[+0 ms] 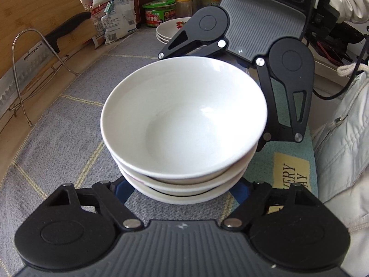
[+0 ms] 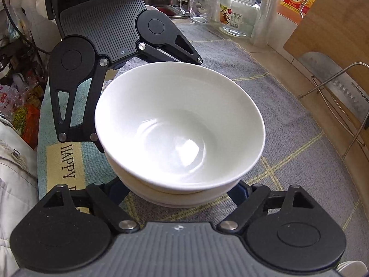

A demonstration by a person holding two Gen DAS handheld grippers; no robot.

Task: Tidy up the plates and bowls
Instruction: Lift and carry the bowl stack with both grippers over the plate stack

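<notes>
A stack of white bowls (image 1: 184, 124) sits on the grey checked cloth (image 1: 69, 120) covering the table. The left gripper (image 1: 182, 191) and right gripper (image 2: 180, 191) flank the stack from opposite sides, fingers spread wide around its base. More plates (image 1: 168, 31) lie beyond the stack.

My right gripper (image 2: 178, 185) has its jaws spread wide on either side of the stack of white bowls (image 2: 180, 124), fingertips hidden under the stack. Opposite, beyond the bowls and to my left, the left gripper (image 2: 147, 106) faces me, also spread around the stack. Grey checked cloth (image 2: 288, 138) underneath. Glass jar (image 2: 238, 15) far ahead, right.
</notes>
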